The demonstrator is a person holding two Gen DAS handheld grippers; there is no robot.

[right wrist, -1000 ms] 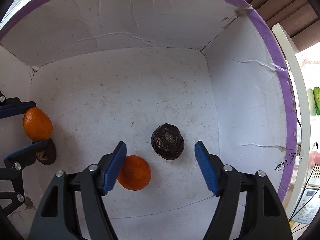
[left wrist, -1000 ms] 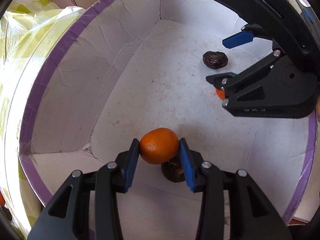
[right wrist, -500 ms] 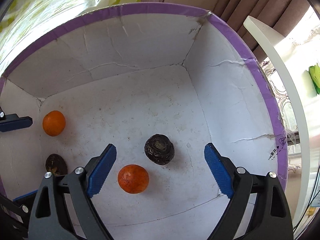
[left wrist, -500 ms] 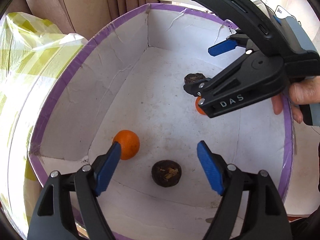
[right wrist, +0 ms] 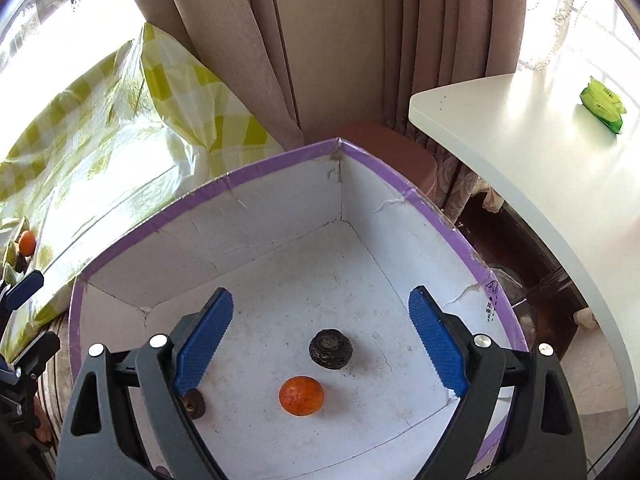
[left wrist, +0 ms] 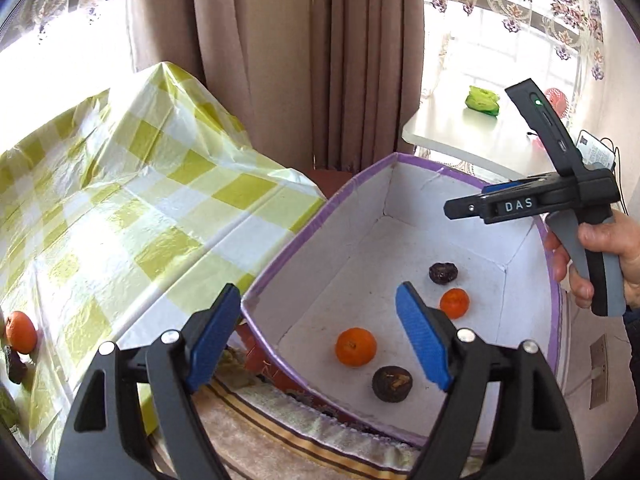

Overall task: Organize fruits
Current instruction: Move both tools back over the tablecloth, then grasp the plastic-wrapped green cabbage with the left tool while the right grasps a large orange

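- The left gripper (left wrist: 316, 346) is held above the box (left wrist: 280, 256) rim with jaws released and nothing between them.
- The right gripper (right wrist: 320, 344) hangs over the box, jaws likewise released and empty.
- 4 fruits lie on the box floor: 2 oranges (left wrist: 355, 347) (left wrist: 454, 303) and 2 dark fruits (left wrist: 392, 378) (left wrist: 443, 272), all apart from each other.
- The step in hand is judged to be the return for more fruit, both grippers being empty.
- 1 more orange (left wrist: 21, 332) is seen on the checked surface (left wrist: 132, 216) at far left, a dark fruit (left wrist: 15, 366) just beside it.
- Next, a swing left and a descent over that orange would be called for, with jaws kept wide.
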